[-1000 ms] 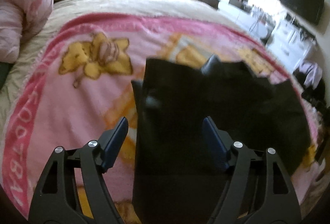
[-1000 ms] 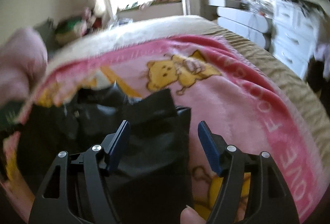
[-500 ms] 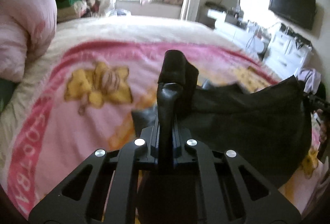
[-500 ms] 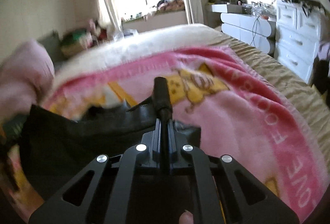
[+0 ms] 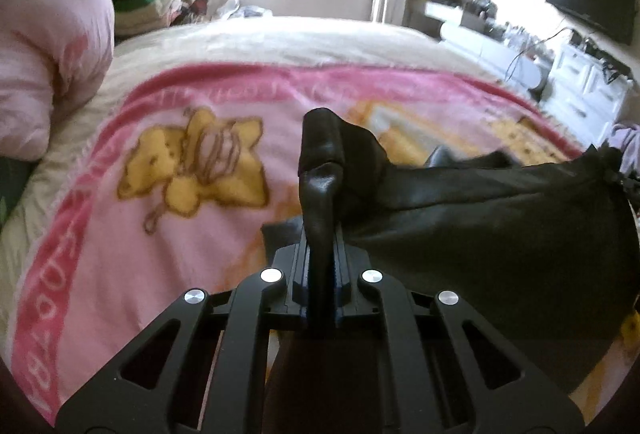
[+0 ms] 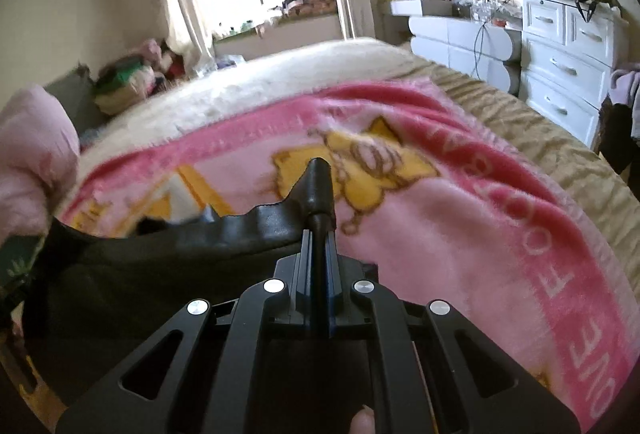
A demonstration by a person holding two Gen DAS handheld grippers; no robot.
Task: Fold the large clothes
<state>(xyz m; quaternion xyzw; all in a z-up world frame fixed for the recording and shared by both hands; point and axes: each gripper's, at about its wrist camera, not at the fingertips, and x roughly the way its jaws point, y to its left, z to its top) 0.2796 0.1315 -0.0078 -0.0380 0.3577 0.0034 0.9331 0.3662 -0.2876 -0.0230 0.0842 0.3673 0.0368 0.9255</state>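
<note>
Black, slick-looking cloth, the garment (image 5: 500,218), now pinched at two points where a second ago it lay slack between spread fingers. Left gripper (image 5: 320,250) pressed together on a bunched fold that sticks up just ahead of its tips; right gripper (image 6: 318,234) likewise clamped on a corner of the same garment (image 6: 140,274), seen ahead and to its left. Between the two, cloth hung in a sagging span, lifted off the pink blanket (image 5: 120,234) on the bed (image 6: 540,138) (lower folds out of view beneath each tool). Since half a second ago, little more than a slight rise and tightening of the top edge. Meaning for the job, as a judgement: grasp secured on both sides, garment ready to be carried over and laid down as a fold, not yet folded.
</note>
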